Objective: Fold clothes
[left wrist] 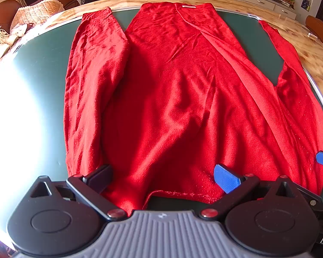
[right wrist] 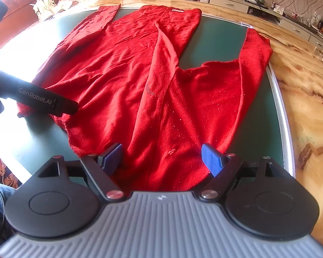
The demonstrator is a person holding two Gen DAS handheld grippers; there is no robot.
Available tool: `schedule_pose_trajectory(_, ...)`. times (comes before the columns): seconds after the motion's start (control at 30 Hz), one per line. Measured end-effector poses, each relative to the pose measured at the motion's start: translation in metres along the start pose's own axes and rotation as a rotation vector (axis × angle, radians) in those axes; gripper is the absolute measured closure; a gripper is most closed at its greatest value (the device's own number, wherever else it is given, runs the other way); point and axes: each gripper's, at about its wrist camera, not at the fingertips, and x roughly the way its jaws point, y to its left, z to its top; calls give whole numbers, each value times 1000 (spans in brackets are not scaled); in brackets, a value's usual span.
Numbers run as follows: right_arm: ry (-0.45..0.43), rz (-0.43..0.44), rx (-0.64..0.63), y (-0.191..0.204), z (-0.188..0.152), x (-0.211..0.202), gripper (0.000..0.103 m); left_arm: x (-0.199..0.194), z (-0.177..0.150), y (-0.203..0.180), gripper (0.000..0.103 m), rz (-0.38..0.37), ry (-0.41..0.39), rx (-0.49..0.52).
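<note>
Item: right gripper [right wrist: 161, 159] and left gripper [left wrist: 161, 178], both gaping wide, gripping nothing; we are hovering at the hem of the red cardigan [right wrist: 140, 81] spread across the green mat [right wrist: 258, 118], likely preparing a first fold; next, pinching the hem.

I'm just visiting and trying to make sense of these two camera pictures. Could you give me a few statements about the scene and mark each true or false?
1. The red garment lies spread out on a dark green mat. True.
2. The right gripper is clamped shut on a sleeve. False: its jaws stand wide open over the near edge of the cloth, gripping nothing.
3. A small white label shows at the garment's far end. True.
4. The garment is already folded into a neat square. False: the body lies full length, with a sleeve stretched out to the side.
5. The left gripper is also open. True.
</note>
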Motion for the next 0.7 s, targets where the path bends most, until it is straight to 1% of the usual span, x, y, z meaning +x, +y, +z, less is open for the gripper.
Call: schedule_pose_trajectory(0.7, 12, 0, 6, -1, 0, 0, 13, 0, -1, -1, 0, -3, -1, 2)
